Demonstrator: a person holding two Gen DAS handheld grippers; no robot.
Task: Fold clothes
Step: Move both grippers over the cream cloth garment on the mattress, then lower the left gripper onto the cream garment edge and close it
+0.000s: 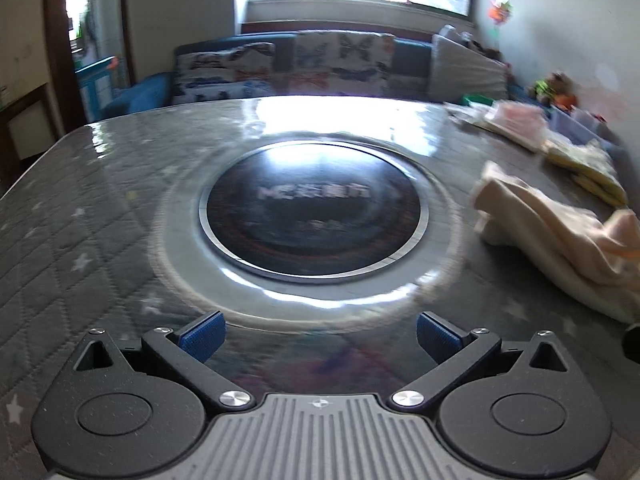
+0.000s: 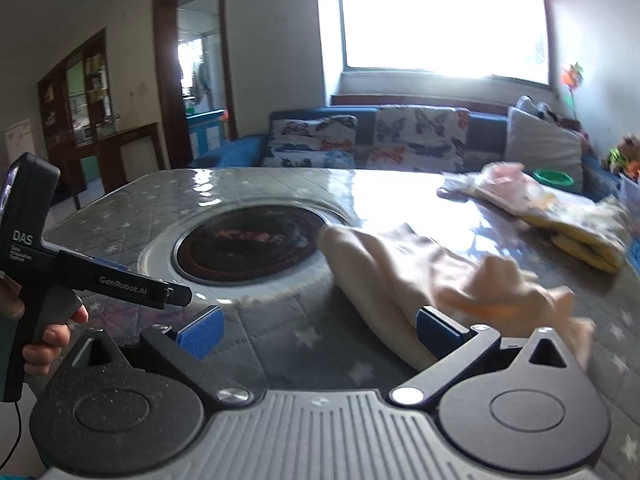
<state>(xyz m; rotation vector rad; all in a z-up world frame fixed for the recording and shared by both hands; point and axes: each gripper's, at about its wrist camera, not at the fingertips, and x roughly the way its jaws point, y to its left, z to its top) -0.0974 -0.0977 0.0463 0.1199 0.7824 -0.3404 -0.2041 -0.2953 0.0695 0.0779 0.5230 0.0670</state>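
A cream, crumpled garment [image 1: 560, 236] lies on the right of the table; in the right wrist view it [image 2: 420, 272] lies just ahead of my right gripper [image 2: 316, 334], reaching past the right fingertip. My right gripper is open and holds nothing. My left gripper [image 1: 318, 336] is open and empty over the table, facing the round black cooktop [image 1: 312, 208], with the garment off to its right. The left gripper's body [image 2: 100, 276] shows in a hand at the left of the right wrist view.
The table [image 1: 80, 220] has a grey quilted star cover under glossy plastic. Folded yellow and pink clothes [image 2: 560, 216] lie at its far right. A sofa with butterfly cushions [image 2: 380, 140] stands behind, under a bright window. Toys sit at the far right.
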